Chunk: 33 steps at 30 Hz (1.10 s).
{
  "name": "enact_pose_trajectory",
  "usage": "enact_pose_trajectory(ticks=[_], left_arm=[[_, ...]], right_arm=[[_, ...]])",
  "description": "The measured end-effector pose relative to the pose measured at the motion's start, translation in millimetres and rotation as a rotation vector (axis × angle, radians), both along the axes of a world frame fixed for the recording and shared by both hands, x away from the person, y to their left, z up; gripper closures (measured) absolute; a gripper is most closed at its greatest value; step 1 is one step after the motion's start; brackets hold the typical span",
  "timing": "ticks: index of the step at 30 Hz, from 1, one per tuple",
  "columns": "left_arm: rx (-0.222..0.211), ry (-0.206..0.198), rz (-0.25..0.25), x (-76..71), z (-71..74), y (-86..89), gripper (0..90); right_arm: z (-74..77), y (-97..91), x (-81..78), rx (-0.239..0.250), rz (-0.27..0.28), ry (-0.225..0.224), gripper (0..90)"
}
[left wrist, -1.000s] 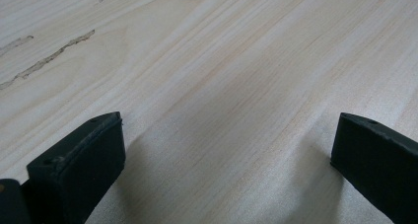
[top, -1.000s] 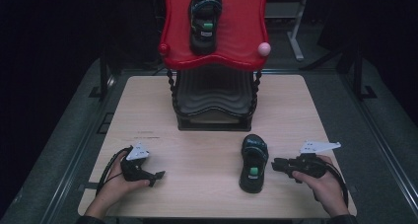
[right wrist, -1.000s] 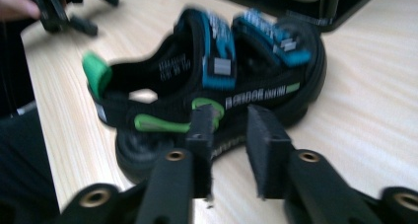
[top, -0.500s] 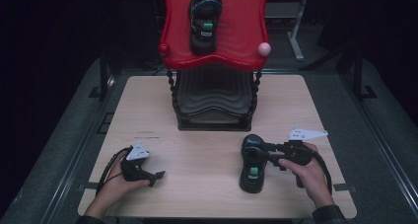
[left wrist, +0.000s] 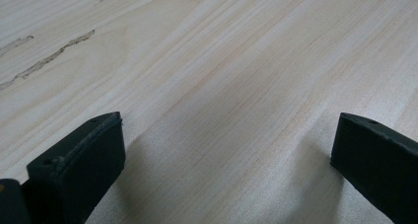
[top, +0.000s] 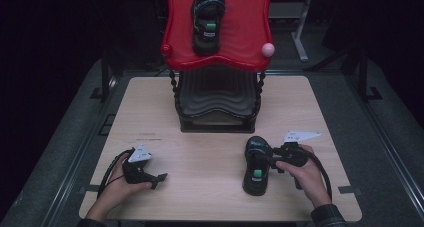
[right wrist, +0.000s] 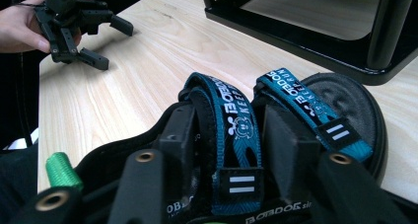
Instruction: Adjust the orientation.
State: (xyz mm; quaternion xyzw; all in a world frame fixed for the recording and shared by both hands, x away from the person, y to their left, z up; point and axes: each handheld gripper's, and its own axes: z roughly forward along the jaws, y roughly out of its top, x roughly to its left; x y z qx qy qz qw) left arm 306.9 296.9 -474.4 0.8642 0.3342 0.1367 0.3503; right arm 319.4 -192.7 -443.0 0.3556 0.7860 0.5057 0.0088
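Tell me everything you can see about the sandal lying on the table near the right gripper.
The sandal is black with teal webbing straps printed in white lettering, a small green part near its near end and a textured black footbed. It lies flat, sole down, on the wooden table, lengthwise front to back, in front of the black stand. The right gripper has its jaws either side of one teal strap; whether they are squeezing it is unclear.

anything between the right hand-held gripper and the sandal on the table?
Nothing visible. The right hand-held gripper is already at the sandal; in the right gripper view its jaws sit on either side of a teal strap, with no other object between. Whether they have closed on it cannot be told.
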Motion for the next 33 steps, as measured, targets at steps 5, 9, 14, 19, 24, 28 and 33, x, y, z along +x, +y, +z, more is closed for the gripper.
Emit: enact_pose_trajectory(ticks=[5, 9, 14, 19, 24, 28, 33], left_arm=[[0.000, 0.000, 0.000, 0.0, 0.0, 0.0, 0.0], [0.000, 0.000, 0.000, 0.0, 0.0, 0.0, 0.0], [0.000, 0.000, 0.000, 0.0, 0.0, 0.0, 0.0], [0.000, 0.000, 0.000, 0.0, 0.0, 0.0, 0.0], [0.001, 0.001, 0.000, 0.0, 0.1, 0.1, 0.0], [0.001, 0.001, -0.001, 0.0, 0.1, 0.1, 0.0], [0.001, 0.001, -0.001, 0.0, 0.2, 0.1, 0.0]], right_arm=[[0.2, -1.6, 0.6, 0.025, 0.001, -0.006, 64.9], [0.8, -2.7, 0.6, 0.038, 0.006, -0.002, 65.9], [2.6, -4.2, 0.4, 0.038, 0.013, -0.006, 66.4], [10.3, -9.2, -1.4, 0.056, 0.006, -0.022, 66.5], [24.2, -17.2, -2.6, 0.076, -0.014, -0.049, 66.7], [36.8, -23.1, -3.0, 0.096, -0.025, -0.070, 66.8], [55.1, -30.0, -0.1, 0.125, -0.040, -0.111, 66.9]])
